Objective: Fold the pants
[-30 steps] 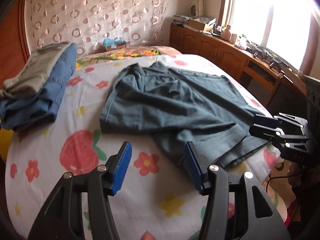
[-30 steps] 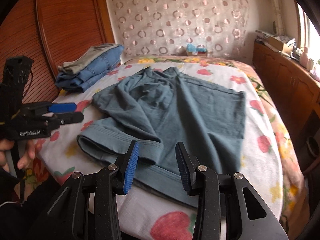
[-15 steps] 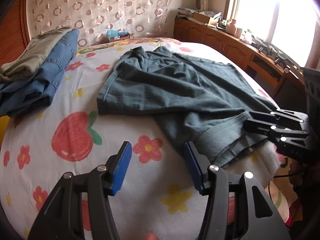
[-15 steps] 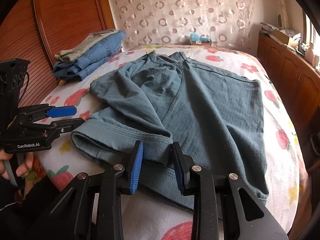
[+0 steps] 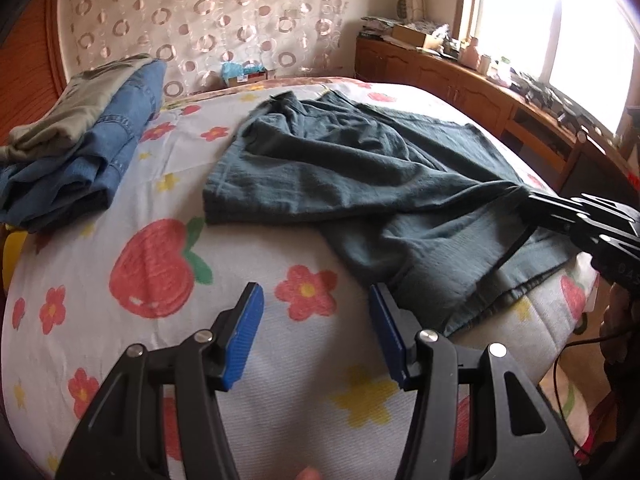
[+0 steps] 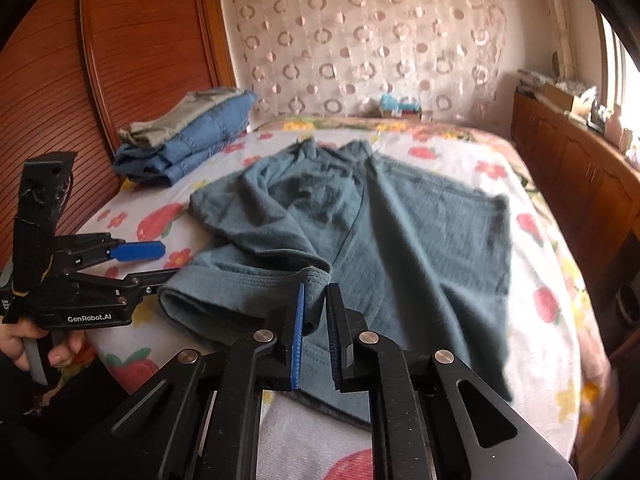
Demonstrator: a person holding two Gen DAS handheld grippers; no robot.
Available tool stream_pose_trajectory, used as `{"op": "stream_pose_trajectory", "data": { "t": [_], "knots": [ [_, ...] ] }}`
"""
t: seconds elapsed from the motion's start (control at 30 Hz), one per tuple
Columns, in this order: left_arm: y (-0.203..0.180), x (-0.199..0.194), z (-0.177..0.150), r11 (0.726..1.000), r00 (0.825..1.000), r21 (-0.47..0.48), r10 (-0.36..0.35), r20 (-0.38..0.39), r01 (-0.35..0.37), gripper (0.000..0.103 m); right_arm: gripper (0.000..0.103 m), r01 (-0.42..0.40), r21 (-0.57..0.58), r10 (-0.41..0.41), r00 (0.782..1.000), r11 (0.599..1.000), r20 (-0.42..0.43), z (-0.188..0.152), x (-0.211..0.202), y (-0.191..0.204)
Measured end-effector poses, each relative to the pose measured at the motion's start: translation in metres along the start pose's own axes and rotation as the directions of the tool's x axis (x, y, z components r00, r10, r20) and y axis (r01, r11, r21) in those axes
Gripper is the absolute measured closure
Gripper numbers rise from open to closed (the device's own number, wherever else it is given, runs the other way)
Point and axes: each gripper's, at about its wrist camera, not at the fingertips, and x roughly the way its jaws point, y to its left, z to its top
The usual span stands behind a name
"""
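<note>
Dark teal pants (image 5: 360, 168) lie rumpled on a flower-print bed sheet (image 5: 160, 272), also in the right wrist view (image 6: 420, 240). My right gripper (image 6: 316, 312) has its jaws closed to a narrow gap on the folded waistband edge (image 6: 248, 284) at the near side; it also shows at the right in the left wrist view (image 5: 532, 200), pinching the cloth. My left gripper (image 5: 316, 332) is open and empty above bare sheet, just left of the pants' near edge; it shows in the right wrist view (image 6: 152, 262) too.
A stack of folded jeans and a khaki garment (image 5: 80, 136) sits at the far left of the bed, by the wooden headboard (image 6: 120, 60). A wooden cabinet (image 5: 480, 92) with clutter runs along the window side. A small box (image 6: 400, 106) lies at the far bed end.
My right gripper moved forward and closed from open onto the waistband edge. My left gripper moved forward over the sheet toward the pants and stayed open.
</note>
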Motion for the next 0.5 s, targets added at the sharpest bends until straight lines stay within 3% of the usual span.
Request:
{"op": "stream_pose_trajectory", "data": {
  "t": [0.27,0.5],
  "knots": [
    [-0.009,-0.022,0.017,0.999,0.997,0.001,-0.036,0.066,0.036,0.049,0.096,0.053,-0.018,-0.052,0.995,0.998,0.083,0.011,-0.032,-0.009],
    [-0.032,-0.023,0.028,0.997,0.994,0.039,-0.073,0.076,0.071,0.049,0.096,0.099,-0.014,-0.097,0.987,0.995,0.128,0.011,-0.06,-0.02]
  ]
}}
